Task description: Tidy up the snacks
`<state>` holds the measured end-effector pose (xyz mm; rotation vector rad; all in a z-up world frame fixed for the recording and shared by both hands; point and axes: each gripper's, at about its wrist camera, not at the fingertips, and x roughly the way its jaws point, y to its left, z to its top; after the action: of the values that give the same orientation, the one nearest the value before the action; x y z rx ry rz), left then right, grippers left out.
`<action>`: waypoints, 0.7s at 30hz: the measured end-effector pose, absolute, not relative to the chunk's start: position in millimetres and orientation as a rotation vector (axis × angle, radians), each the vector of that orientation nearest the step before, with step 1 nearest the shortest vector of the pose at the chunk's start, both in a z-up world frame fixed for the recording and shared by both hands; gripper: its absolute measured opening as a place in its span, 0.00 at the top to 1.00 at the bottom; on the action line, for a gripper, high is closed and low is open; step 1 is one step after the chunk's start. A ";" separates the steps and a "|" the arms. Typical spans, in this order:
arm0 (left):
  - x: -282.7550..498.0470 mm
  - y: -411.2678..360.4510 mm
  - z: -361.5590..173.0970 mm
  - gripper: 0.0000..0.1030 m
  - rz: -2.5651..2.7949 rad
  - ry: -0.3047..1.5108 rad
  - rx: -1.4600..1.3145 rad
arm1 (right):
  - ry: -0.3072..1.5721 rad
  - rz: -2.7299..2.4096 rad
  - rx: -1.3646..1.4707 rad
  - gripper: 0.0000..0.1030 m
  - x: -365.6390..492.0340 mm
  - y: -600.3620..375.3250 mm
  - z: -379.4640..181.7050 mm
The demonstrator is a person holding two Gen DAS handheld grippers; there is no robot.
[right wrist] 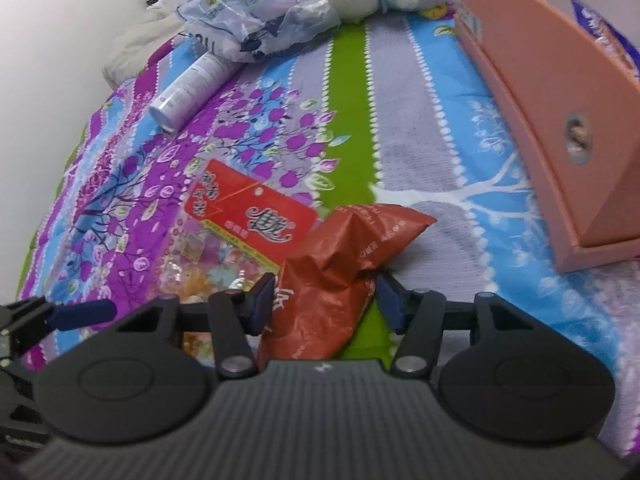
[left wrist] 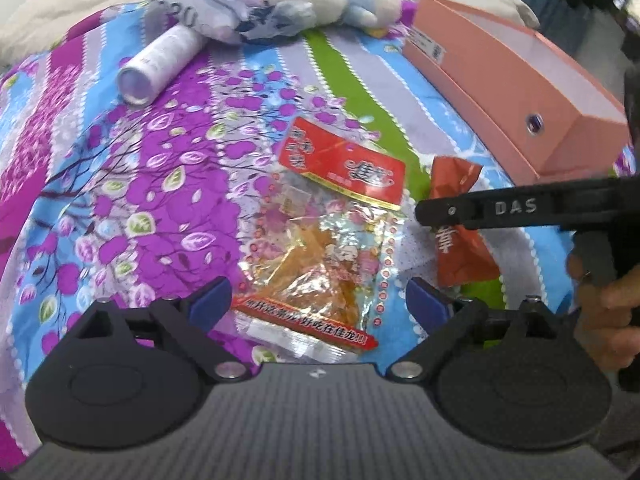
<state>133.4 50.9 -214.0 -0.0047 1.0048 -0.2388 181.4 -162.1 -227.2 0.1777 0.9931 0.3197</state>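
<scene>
A bed under a purple, blue and green floral sheet (left wrist: 132,184) fills both views. The pink box (left wrist: 532,92) lies far ahead and right of both tongs. The clear snack bag with the red header (left wrist: 328,236) runs lengthwise away between the left gripper (left wrist: 320,300)'s wide, empty jaws. The brown-red packet (right wrist: 336,264) sits nearest the right gripper (right wrist: 326,300), flanked by narrower pads (right wrist: 262,302); contact is unclear. Only the right view shows packets inside the box.

Both wrist views steeply down, perhaps near bedspread (left wrist: 168,168).
</scene>
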 end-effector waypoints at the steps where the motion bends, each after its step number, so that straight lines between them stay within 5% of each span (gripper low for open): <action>1: 135.5 47.6 -215.6 0.06 -0.247 1.009 0.017 | 0.993 0.317 0.174 0.45 179.6 -165.3 -225.8; 21: 160.6 32.5 -253.9 0.04 -0.238 1.014 0.092 | 0.991 0.285 0.082 0.44 151.2 -185.2 -231.1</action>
<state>160.6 32.5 -253.9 0.0925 1.0142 -0.2381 151.2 -185.2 -231.1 0.0815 0.9911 0.2851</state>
